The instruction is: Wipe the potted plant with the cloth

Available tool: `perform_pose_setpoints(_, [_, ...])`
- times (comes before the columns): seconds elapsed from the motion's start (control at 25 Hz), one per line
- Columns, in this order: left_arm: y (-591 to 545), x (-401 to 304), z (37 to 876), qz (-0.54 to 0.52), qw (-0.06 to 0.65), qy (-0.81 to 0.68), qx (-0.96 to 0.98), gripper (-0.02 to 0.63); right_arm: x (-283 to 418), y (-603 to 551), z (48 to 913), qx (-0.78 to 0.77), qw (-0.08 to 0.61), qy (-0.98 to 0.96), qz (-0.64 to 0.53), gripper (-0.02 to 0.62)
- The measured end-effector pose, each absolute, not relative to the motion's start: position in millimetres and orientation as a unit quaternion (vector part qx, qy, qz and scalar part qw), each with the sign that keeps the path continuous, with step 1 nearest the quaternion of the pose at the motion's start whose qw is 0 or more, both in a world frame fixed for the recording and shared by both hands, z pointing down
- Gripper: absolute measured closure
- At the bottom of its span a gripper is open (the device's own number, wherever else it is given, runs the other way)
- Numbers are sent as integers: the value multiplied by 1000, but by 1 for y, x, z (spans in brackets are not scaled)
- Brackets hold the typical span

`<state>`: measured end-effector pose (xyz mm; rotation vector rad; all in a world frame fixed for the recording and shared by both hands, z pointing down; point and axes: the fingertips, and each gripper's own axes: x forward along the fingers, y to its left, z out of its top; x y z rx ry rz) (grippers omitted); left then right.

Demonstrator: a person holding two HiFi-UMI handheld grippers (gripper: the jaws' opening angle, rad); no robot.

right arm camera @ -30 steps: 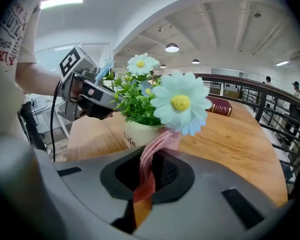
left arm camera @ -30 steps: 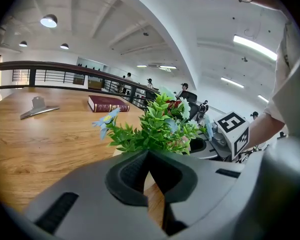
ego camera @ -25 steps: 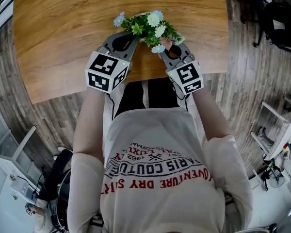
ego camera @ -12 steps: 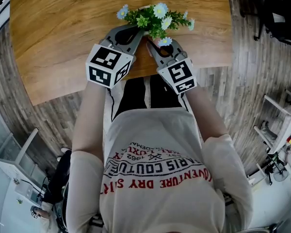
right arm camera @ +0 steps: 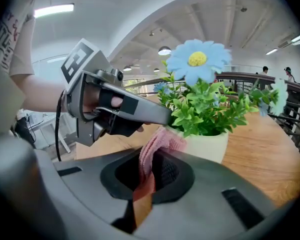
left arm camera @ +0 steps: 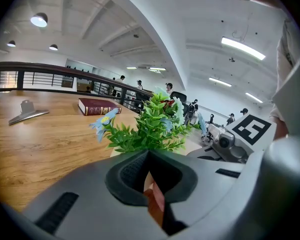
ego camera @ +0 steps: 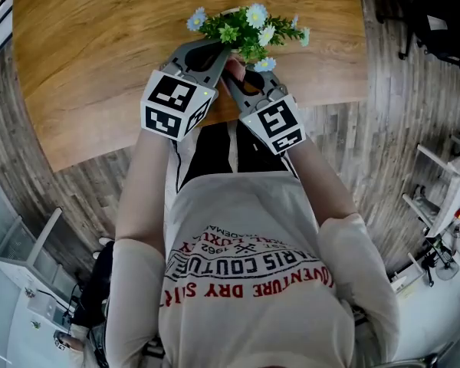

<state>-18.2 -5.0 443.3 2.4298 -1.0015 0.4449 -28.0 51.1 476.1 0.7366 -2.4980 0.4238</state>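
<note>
Plant (ego camera: 245,29) near table (ego camera: 100,52) edge, wiped with cloth (right arm camera: 162,140).
Right tool (right arm camera: 152,159) is clamped on the limp pink cloth, which lies against the pot (right arm camera: 210,146); left tool (left arm camera: 149,154) has its jaws together at the rim. Likely light and tippy, leaves frail: steady by the stiff pot wall.

My two grippers crowd the near side of the potted plant (ego camera: 249,29): the left gripper (left arm camera: 149,154) lies across just ahead of the right gripper (right arm camera: 155,156), leaving hardly any gap. The table (ego camera: 100,44) is bare to the plant's left and right (a book (left arm camera: 97,106) and a metal clip (left arm camera: 27,111) lie well off).
</note>
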Motion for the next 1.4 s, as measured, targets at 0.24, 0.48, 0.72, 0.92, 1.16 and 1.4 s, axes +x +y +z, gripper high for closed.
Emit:
perform_pose_setpoints(0.24, [-4,-20,446,169,228,-375,883,591,19,63,468,297,271,-902,155,555])
perform_pose_setpoints(0.48, [-5,-19,446,198,205,-396,873,591,90,42,473,347,299,-878,140,555])
perform_pose_setpoints(0.72, [-6,-22,447,174,237,-441,848,591,120,-6,466,344,293,-883,126,555])
perform_pose_setpoints(0.92, [-4,-18,445,155,250,-482,825,591,127,-49,470,296,307,-898,108,555])
perform_pose_setpoints(1.16, [-6,-19,452,158,263,-526,793,591,111,-101,480,215,320,-920,71,555])
perform_pose_setpoints(1.4, [-6,-26,451,151,274,-562,765,591,64,-123,471,73,317,-945,33,555])
